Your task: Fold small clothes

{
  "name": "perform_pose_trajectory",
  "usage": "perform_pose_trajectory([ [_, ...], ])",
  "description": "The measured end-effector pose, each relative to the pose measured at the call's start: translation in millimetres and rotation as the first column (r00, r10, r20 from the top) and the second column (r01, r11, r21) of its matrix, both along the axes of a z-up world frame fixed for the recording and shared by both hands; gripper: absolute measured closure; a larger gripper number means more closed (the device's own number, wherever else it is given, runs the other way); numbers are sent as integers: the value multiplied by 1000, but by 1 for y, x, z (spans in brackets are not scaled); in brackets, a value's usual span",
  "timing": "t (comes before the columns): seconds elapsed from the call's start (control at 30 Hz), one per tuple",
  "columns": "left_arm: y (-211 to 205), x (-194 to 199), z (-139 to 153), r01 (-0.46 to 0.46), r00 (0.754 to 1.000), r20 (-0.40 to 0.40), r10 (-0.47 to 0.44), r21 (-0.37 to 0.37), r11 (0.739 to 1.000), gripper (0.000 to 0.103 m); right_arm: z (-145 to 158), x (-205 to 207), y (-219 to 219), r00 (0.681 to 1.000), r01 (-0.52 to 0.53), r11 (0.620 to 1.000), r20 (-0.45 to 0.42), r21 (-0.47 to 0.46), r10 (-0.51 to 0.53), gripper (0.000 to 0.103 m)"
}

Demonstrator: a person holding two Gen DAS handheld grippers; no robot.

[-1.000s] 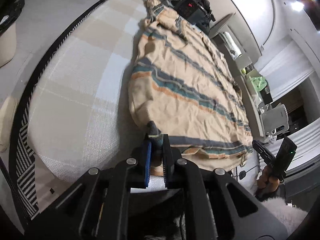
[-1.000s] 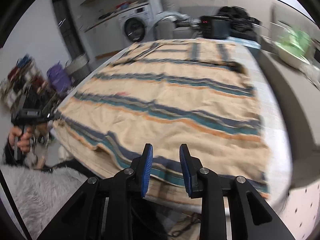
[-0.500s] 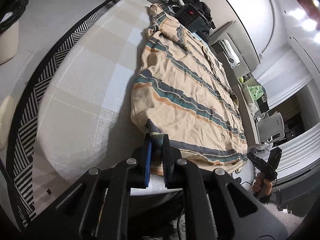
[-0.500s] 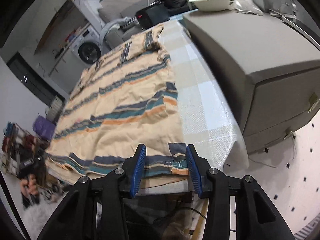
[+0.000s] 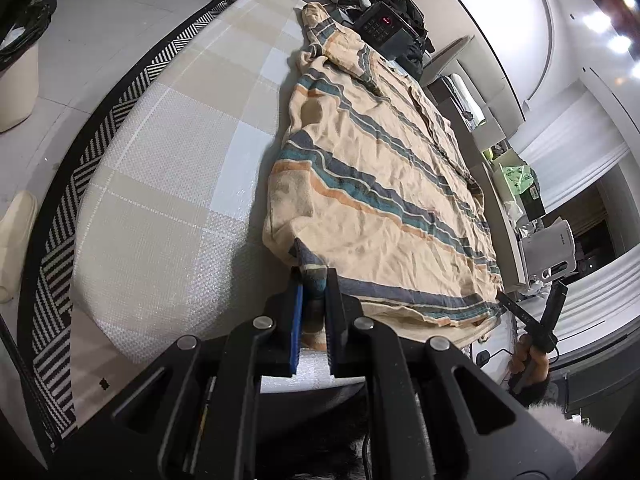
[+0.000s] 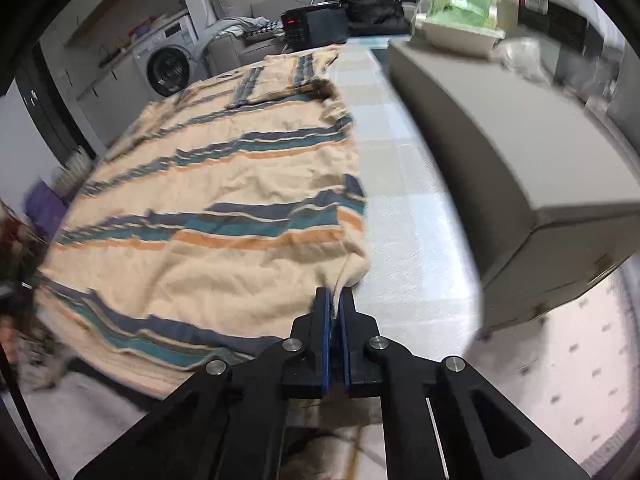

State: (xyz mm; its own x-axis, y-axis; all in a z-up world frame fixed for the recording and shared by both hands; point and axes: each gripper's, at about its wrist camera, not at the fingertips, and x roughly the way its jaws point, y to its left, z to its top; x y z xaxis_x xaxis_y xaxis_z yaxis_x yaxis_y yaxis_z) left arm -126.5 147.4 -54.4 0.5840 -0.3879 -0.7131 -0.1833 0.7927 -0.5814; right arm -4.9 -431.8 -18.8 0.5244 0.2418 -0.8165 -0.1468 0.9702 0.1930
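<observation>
The striped shirt (image 5: pixel 380 184) lies flat on the checked table (image 5: pixel 168 184). The left gripper (image 5: pixel 313 292) and right gripper (image 6: pixel 335 300) each clamp 1 near hem corner.

Black angular left gripper (image 5: pixel 313 280) and right gripper (image 6: pixel 335 300), blue pads, silver screws.

The shirt (image 5: pixel 380 184) lies flat on the tabletop (image 5: pixel 168 184), its collar end nearest the keypad box (image 5: pixel 386 28) at the shirt's far end. A cabinet (image 6: pixel 520 152) stands beside the tabletop, across from the shirt.
</observation>
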Motion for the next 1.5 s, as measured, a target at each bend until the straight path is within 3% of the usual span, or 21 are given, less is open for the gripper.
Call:
perform_pose_trajectory([
  [0.07,0,0,2,1,1000,7,-1,0,1000,96,8,-3,-10,1000,0,990,-2,140,1,99],
  [0.13,1,-1,4,-2,1000,13,2,-2,1000,96,14,-4,-30,1000,28,948,-21,317,-22,99],
  [0.3,4,-1,0,10,1000,2,-10,-19,1000,96,-12,-5,-64,988,113,899,-146,424,-55,97],
  [0.43,4,1,-6,13,1000,-21,-15,-58,998,96,-23,-8,-67,985,84,854,-170,513,6,82],
  [0.53,5,1,-10,22,999,-35,-26,-101,995,92,-22,-8,-66,987,60,845,-160,532,30,75],
  [0.6,4,2,-15,41,997,-54,-48,-136,990,81,-23,-7,-64,987,46,844,-157,535,45,75],
  [0.8,2,2,-17,56,996,-59,-65,-137,989,79,-16,-1,-62,997,16,897,-80,441,22,73],
  [1.03,5,2,-21,61,996,-54,-72,-186,981,79,-26,19,-52,994,-37,846,-67,532,86,74],
  [1.23,6,4,-21,73,995,-59,-86,-199,977,79,-27,-1,-53,978,-116,824,-80,555,191,74],
  [1.4,4,6,-22,66,995,-61,-81,-218,974,79,-35,2,-55,979,-103,782,-74,615,187,75],
  [1.5,4,8,-24,54,996,-50,-68,-229,972,79,-32,4,-53,983,-86,803,-82,590,165,75],
])
